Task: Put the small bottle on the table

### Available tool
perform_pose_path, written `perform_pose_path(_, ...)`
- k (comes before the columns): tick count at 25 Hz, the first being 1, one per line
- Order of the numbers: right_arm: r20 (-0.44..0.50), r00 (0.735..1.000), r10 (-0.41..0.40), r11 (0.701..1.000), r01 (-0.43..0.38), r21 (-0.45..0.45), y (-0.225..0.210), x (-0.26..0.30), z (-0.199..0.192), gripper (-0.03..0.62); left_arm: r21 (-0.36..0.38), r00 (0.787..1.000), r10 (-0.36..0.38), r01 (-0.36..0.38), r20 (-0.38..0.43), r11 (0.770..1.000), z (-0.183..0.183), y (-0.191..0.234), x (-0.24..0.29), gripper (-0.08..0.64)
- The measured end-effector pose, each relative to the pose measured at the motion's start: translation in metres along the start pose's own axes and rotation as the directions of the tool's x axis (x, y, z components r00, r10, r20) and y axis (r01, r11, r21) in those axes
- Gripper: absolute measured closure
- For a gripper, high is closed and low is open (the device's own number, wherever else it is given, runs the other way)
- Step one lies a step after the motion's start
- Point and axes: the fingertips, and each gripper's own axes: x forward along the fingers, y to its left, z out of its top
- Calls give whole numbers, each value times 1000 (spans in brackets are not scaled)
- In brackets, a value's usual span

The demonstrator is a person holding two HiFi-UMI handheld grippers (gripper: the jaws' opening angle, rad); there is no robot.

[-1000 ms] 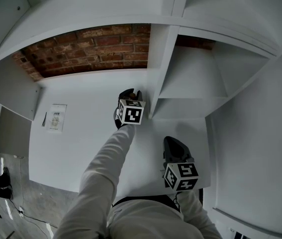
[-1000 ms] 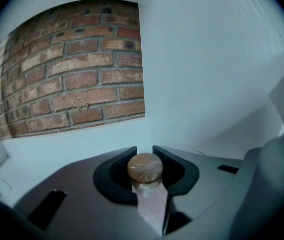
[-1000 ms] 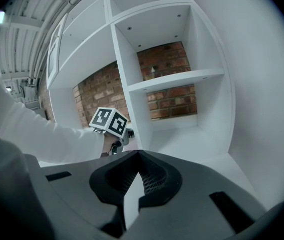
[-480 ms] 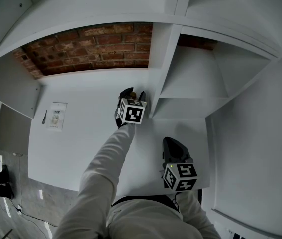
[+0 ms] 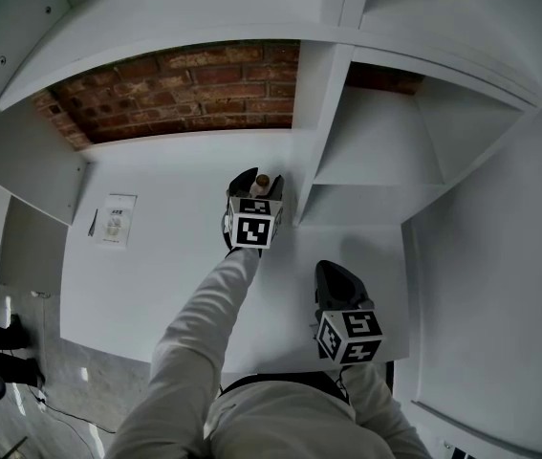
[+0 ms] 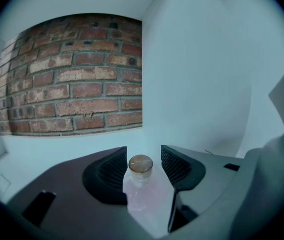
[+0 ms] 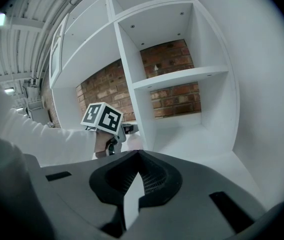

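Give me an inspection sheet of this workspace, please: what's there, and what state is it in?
Surface: white table.
Job's things: small bottle, brown cap, upright between the jaws of the left gripper; base hidden.
Clutter: one printed sheet at the table's left.
Grippers: left gripper open, jaws have just been opening, pads off the bottle; right gripper shut, empty.
Cables: what looks like a thin lead on the floor.
Surroundings: white shelving, brick wall behind.

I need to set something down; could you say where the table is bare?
Bare: the table between the leaflet and the left gripper, back to the brick wall. Crowded: by the shelf divider, where the small bottle stands between its just-opened jaws, and around the right gripper.
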Motion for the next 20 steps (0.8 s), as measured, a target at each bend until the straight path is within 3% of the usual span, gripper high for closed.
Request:
perform_pose_path(7,7,1000,16,1000,-16,-14,11,0,2,565,51,999,2,-4,43,999,13,-4,-41,357)
perform_pose_path(13,15,999,34,999,-34,-27,21,-1,5,565,0,999,11,-11,50,1000,7,-2,-81,387)
perform_pose_path(20,26,998,48,998,-47,-45,31,-5,6,565,-7,998,27,-27,61,1000,-8,2,-130,449)
